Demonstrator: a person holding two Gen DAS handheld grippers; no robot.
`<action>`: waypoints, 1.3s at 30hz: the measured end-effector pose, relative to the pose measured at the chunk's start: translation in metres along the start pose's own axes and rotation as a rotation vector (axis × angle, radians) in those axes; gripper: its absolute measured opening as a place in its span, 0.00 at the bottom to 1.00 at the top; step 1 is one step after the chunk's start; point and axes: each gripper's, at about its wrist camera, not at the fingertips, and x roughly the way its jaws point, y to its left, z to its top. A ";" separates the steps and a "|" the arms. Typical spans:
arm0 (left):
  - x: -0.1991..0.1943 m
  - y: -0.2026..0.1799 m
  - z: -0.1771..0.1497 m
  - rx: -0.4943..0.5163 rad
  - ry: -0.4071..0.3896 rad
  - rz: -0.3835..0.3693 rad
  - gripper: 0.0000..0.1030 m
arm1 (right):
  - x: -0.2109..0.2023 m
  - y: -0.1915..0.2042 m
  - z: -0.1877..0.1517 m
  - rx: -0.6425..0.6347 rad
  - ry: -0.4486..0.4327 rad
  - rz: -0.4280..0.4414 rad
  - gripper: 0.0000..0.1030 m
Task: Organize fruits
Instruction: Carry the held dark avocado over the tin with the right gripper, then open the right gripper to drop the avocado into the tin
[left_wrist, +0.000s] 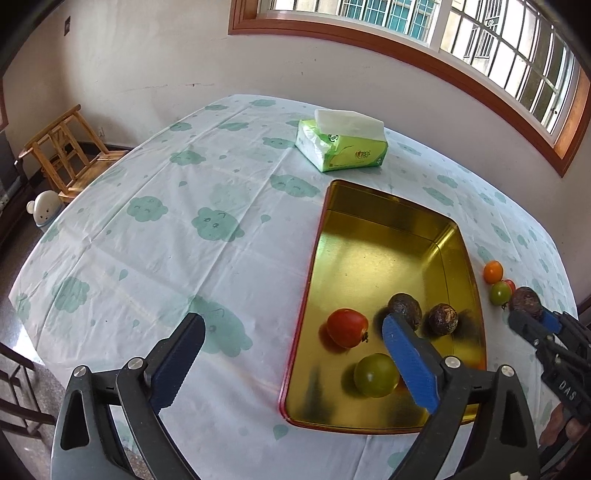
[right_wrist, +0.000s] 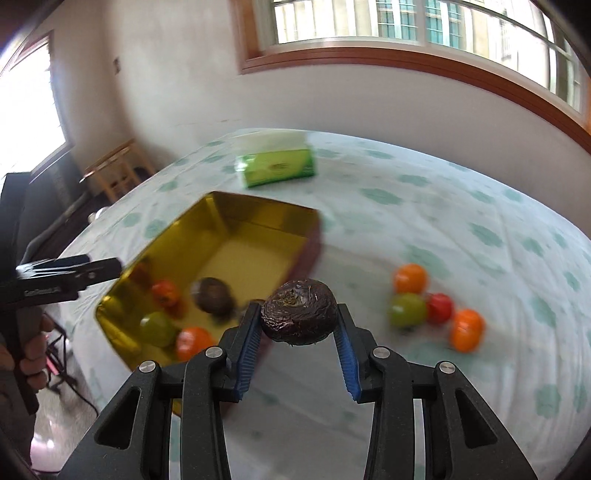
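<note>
Between right gripper (right_wrist: 298, 325) pads, clamped: wrinkled passion fruit (right_wrist: 298, 316), mid-transfer. Next: carry over gold tin (right_wrist: 258, 218), release. Left gripper (left_wrist: 291, 363) spread, idle.

Bright daylight from the window (left_wrist: 480, 40) glares off the gold tray (left_wrist: 369, 258); fisheye edges curve, right wrist view motion-blurred.

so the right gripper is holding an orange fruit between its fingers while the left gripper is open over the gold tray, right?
Not quite: in the right wrist view the right gripper grips a dark wrinkled fruit, not an orange one. The left gripper is indeed open over the gold tray.
</note>
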 end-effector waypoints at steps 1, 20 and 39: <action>-0.001 0.002 0.000 -0.006 -0.001 0.004 0.93 | 0.005 0.009 0.002 -0.027 0.006 0.018 0.39; -0.004 0.012 -0.001 -0.019 0.007 0.047 0.94 | 0.064 0.050 -0.002 -0.132 0.133 0.084 0.39; -0.002 -0.005 -0.006 0.007 0.024 0.044 0.94 | 0.053 0.050 -0.006 -0.131 0.080 0.099 0.53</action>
